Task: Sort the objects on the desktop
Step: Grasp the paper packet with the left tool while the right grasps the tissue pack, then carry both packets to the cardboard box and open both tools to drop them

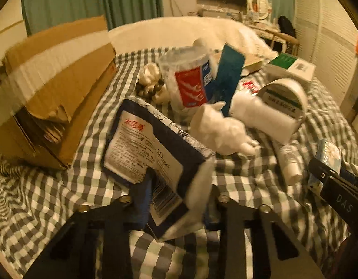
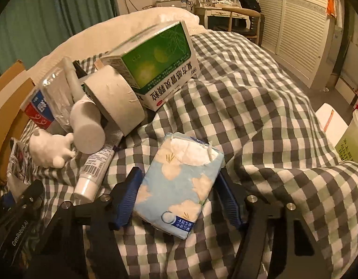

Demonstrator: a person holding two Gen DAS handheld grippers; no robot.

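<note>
A bed (image 2: 260,107) under a rumpled green, grey and white checked cover is carrying everything. A brown cardboard box (image 1: 51,97) is sitting on it at the left. A pale blue tissue pack (image 2: 179,186) is lying flat on the cover. A white tube (image 2: 95,172) is lying just left of it, and a small white figurine (image 2: 51,148) is resting beside that. A green and white medicine box (image 2: 160,69) is lying tilted further back, against a roll of tape (image 2: 116,100).

Left wrist camera looks steeply down, close over the checked bedcover (image 1: 237,174); right wrist camera likewise, just beside it; both catch the white figurine (image 1: 222,130) (image 2: 50,148) and tape roll (image 1: 283,97) (image 2: 116,100).
</note>
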